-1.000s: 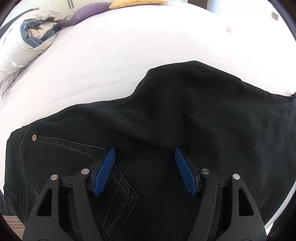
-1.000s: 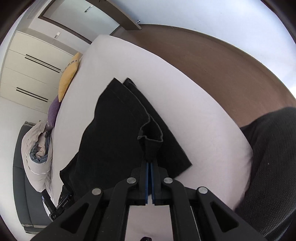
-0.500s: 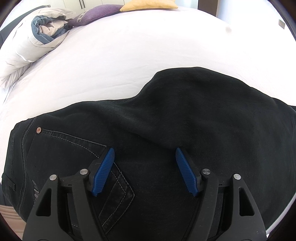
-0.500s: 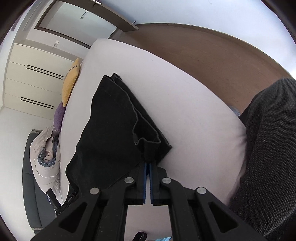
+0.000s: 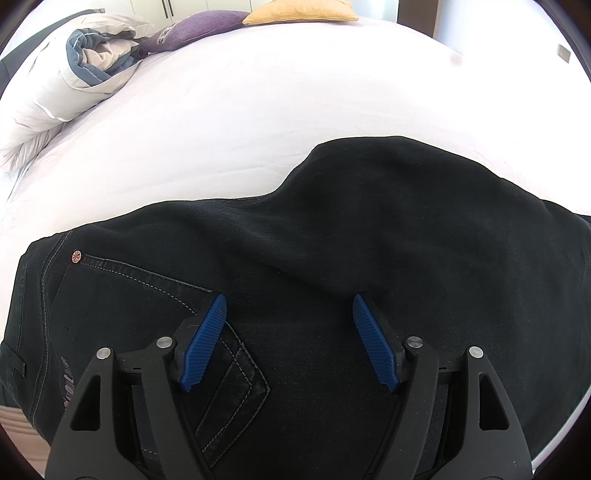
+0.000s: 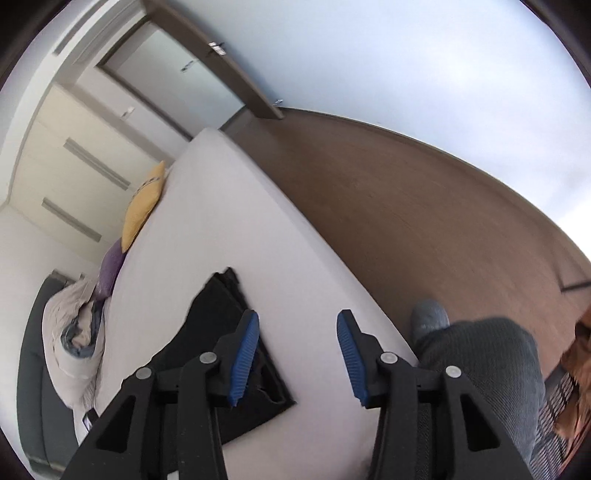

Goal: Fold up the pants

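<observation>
The right gripper (image 6: pixel 297 354), which a moment ago pinched the hem of the pants (image 6: pixel 221 332), is opening with nothing between its jaws; the hem now lies on the bed (image 6: pixel 295 258). The left gripper (image 5: pixel 288 339) hovers wide over the pocket area, gripping nothing. This fold seems finished.

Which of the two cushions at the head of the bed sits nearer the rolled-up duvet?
The purple cushion; it touches the rolled duvet, while the yellow cushion lies beyond it.
</observation>
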Action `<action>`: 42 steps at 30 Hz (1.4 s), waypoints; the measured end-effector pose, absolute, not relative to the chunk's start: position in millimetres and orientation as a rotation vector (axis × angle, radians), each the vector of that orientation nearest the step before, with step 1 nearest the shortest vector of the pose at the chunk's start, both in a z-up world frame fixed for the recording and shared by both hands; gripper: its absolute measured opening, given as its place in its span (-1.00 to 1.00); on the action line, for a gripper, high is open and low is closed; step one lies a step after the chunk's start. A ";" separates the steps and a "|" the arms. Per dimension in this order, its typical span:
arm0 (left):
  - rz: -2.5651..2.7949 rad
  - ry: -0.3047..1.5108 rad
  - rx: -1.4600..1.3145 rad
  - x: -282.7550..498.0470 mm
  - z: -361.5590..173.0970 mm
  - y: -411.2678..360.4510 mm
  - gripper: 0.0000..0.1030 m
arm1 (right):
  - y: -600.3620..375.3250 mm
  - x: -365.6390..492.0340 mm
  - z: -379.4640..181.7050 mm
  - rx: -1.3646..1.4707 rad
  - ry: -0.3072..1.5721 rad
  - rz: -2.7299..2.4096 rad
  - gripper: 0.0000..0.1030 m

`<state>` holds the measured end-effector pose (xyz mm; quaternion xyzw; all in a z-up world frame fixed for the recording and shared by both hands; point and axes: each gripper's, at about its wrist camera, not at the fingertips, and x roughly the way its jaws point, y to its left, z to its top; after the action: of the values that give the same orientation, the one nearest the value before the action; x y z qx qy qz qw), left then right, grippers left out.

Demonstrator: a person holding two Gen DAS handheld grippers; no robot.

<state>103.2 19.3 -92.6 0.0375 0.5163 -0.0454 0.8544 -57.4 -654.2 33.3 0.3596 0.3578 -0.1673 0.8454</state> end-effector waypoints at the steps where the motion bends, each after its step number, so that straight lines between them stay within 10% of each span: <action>1: -0.091 1.087 0.079 103.1 -92.3 18.8 0.38 | -646.4 -41.5 40.4 0.701 0.778 -0.298 -0.06; 18: -0.085 1.078 -0.039 100.3 -84.4 19.2 0.38 | -492.0 147.9 -30.4 0.330 1.232 0.274 -0.16; 22: -0.065 1.019 -0.088 91.2 -76.8 27.5 0.38 | -549.9 166.5 -38.8 0.432 1.121 0.107 -0.88; 24: -0.050 0.987 -0.117 88.7 -71.4 29.0 0.38 | -570.7 169.1 -32.7 0.383 1.058 -0.047 -0.88; 36: -0.117 0.966 -0.081 83.8 -63.7 0.4 0.38 | -542.7 111.9 -24.2 0.442 1.064 0.196 0.00; 40: -0.094 1.039 -0.073 83.1 -82.5 2.8 0.38 | -608.9 93.4 -47.7 0.675 1.035 0.043 -1.00; 42: -0.063 1.036 -0.099 81.8 -81.7 16.8 0.38 | -635.6 82.8 -36.2 0.658 0.994 -0.079 -1.00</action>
<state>81.8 16.8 -81.7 -0.0471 0.4949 -0.0302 0.8672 82.8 -635.6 -36.2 0.3098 0.4678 -0.0374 0.8269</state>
